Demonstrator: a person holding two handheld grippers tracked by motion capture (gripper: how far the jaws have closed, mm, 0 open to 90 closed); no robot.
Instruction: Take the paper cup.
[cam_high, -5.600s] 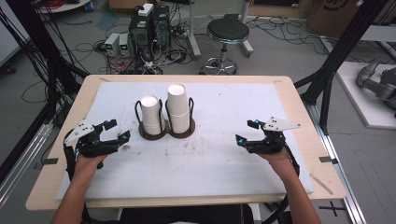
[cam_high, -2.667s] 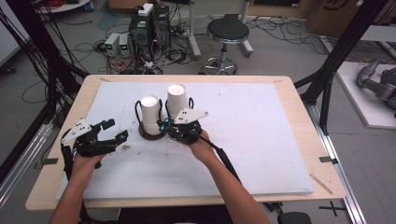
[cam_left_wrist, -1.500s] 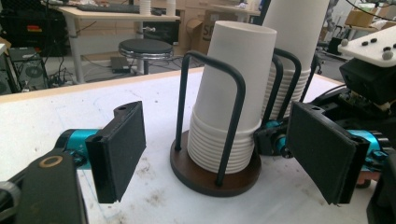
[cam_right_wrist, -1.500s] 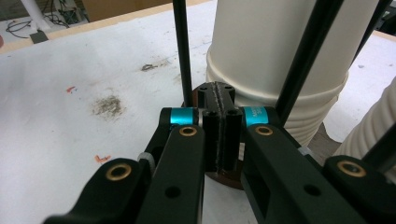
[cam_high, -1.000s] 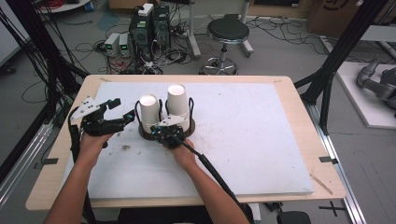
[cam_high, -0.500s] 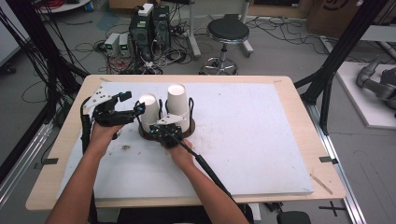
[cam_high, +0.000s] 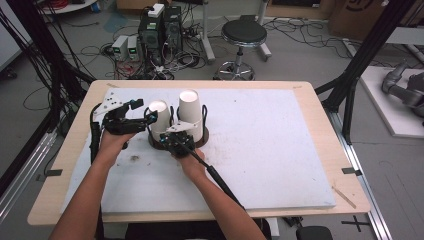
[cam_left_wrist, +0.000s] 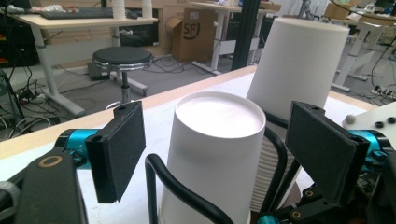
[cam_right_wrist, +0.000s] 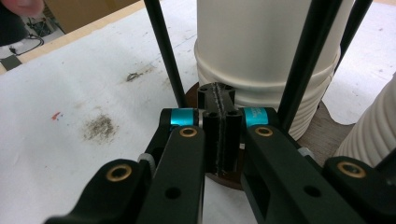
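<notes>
A: Since half a second ago your left gripper (cam_high: 145, 111) has slid a little toward three o'clock, up to the shorter cup stack (cam_high: 159, 120); your right gripper (cam_high: 176, 144) has stayed put.

B: How is your left forearm lying?

A: It runs up from six o'clock, wrist bent so the tongs point to three o'clock. They are spread, one pad (cam_left_wrist: 119, 149) on each side of that stack's top, neither touching it.

B: And your right?

A: Your right forearm angles in toward eleven o'clock. Its tongs are pressed together, tips at the brown base (cam_right_wrist: 191, 95) of the black wire holder (cam_high: 204, 112), whether pinching it I cannot tell.

B: What do the gripper views add?

A: Your left gripper view shows the taller cup stack (cam_left_wrist: 299, 65) behind, at one o'clock, upside down. Your right gripper view shows the ribbed cup rims and a grey smudge (cam_right_wrist: 99, 126) on the white sheet (cam_high: 270, 145).
</notes>
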